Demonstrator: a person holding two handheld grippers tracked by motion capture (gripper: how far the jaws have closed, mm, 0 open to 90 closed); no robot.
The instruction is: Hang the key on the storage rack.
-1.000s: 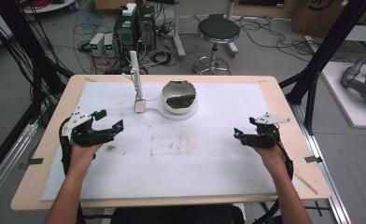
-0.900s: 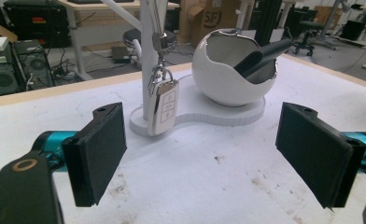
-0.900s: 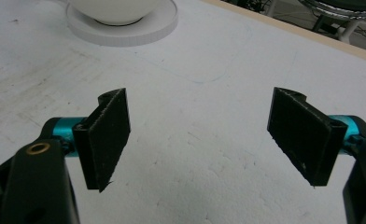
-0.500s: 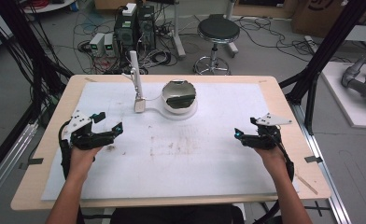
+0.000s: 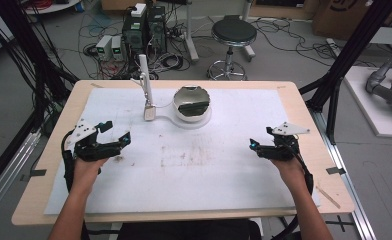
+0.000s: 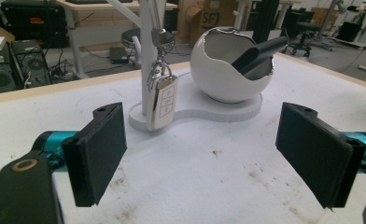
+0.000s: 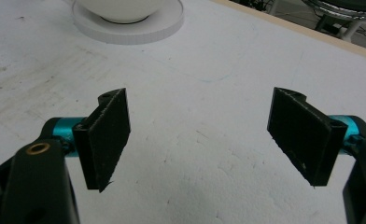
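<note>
A white stand (image 5: 183,122) sits at the far middle of the table. A white car key fob (image 5: 149,111) hangs from the stand's upright post (image 5: 144,75). Beside the post stands a cracked-egg-shaped white bowl (image 5: 192,102) with a dark object (image 5: 193,106) inside. My left gripper (image 5: 116,131) hovers open at the left, nothing between its jaws. In the left gripper view, the key fob (image 6: 162,100) and the bowl (image 6: 228,70) lie ahead of the left gripper (image 6: 202,154). My right gripper (image 5: 260,138) is open and empty at the right, and the right gripper view shows the right gripper (image 7: 200,135) over bare mat.
A stained white mat (image 5: 194,170) covers most of the wooden table (image 5: 309,120). Black frame posts (image 5: 344,65) rise at both sides. On the floor beyond the far edge are a stool (image 5: 233,35) and computer boxes (image 5: 144,30) with cables.
Both grippers have drifted slightly toward the near edge of the table. Both stay open and empty.
</note>
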